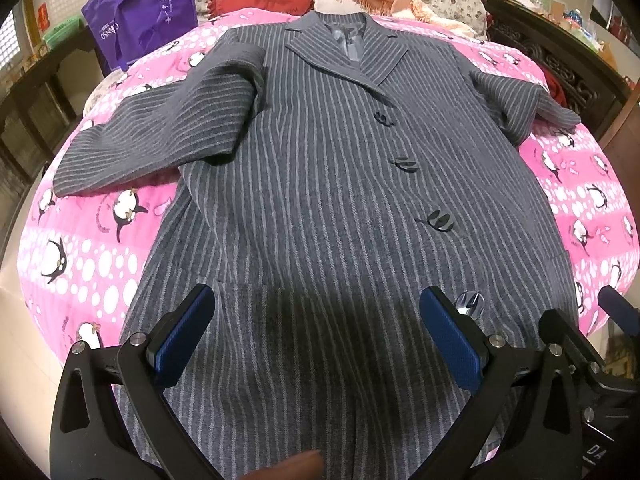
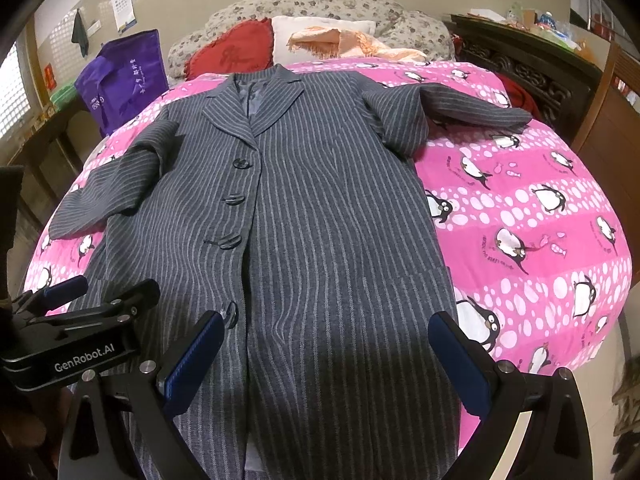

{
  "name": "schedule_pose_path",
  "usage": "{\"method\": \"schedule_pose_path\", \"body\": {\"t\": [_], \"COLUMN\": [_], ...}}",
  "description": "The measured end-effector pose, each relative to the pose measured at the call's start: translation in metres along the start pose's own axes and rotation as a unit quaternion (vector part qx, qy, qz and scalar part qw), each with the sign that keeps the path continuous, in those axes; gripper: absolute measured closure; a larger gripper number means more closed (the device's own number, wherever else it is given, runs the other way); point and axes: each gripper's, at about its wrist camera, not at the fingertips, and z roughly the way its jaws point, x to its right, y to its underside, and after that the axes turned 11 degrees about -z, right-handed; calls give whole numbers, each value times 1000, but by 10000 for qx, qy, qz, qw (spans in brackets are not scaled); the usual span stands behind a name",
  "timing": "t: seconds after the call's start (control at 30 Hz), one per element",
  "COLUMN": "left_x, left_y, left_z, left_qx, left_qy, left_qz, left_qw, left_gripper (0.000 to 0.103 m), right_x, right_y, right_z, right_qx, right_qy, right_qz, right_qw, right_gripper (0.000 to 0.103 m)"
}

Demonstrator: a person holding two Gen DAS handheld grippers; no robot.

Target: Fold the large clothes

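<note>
A long grey pinstriped coat (image 1: 320, 168) (image 2: 312, 208) lies face up and buttoned on the bed, collar at the far end, hem toward me. Both sleeves are spread out sideways; the left sleeve (image 1: 152, 136) (image 2: 108, 192) bends at the elbow. My left gripper (image 1: 316, 312) hovers open above the lower part of the coat, nothing between its blue pads. My right gripper (image 2: 326, 336) is also open, over the hem area to the right of the button line. The left gripper's body (image 2: 76, 328) shows at the left edge of the right wrist view.
A pink penguin-print blanket (image 2: 520, 220) (image 1: 80, 248) covers the bed. At the head lie a red cushion (image 2: 236, 54), a white pillow with an orange cloth (image 2: 340, 42) and a floral bolster. A purple bag (image 1: 144, 16) stands at the left. Dark wooden furniture (image 2: 532, 68) lines the right side.
</note>
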Motion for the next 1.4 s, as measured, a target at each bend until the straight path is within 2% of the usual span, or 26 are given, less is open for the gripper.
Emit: {"method": "schedule_pose_path", "body": {"t": [0.63, 0.73, 0.87, 1.0, 1.13, 1.23, 1.33, 1.4], "left_x": [0, -6, -15, -21, -14, -12, -20, -24], "left_y": [0, -10, -41, -75, -88, -88, -80, -76], "left_z": [6, 9, 20, 48, 81, 102, 100, 98], "left_qx": [-46, 5, 356, 356, 313, 150, 414, 457], "left_qy": [-32, -48, -293, -330, -357, -377, -182, -57], "left_qz": [-11, -57, -13, -53, 100, 30, -144, -202], "left_qw": [10000, 10000, 9989, 9988, 9988, 9992, 9989, 9987], "left_gripper": [0, 0, 0, 0, 0, 0, 0, 0], "right_x": [-2, -1, 7, 13, 6, 0, 0, -1], "right_y": [-3, -16, -50, -83, -105, -109, -100, -86], "right_z": [3, 3, 6, 28, 70, 104, 131, 147], "right_qx": [-4, 61, 234, 229, 283, 256, 180, 57], "right_qy": [21, 37, 53, 92, -189, -479, -479, -390], "right_qz": [-79, -186, -354, -450, -647, -780, -812, -894], "right_qw": [10000, 9998, 9991, 9987, 9973, 9955, 9954, 9952], "right_gripper": [2, 2, 2, 2, 2, 2, 2, 0]}}
